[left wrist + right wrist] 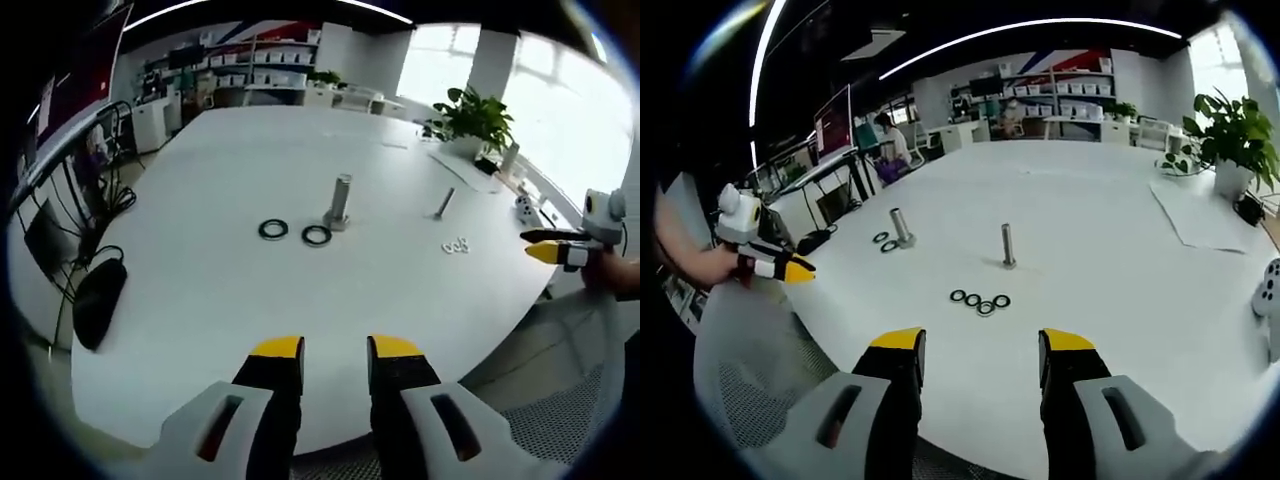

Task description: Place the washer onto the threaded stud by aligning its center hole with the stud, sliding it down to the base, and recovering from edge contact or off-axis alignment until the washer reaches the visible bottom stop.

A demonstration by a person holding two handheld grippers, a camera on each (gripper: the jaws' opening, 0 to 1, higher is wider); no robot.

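Both jaws of the right gripper [982, 352] stand wide, holding nothing. Just ahead lie three washers [979, 299]; beyond them, apparently on the same line, the upright threaded stud [1008, 245]. Left gripper [336, 360] hangs similarly empty, farther off.

Thread on the stud [1008, 245] and small washers [455, 245] is too small to tell.

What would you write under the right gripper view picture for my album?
Open right gripper faces a white table with three washers before a thin stud.
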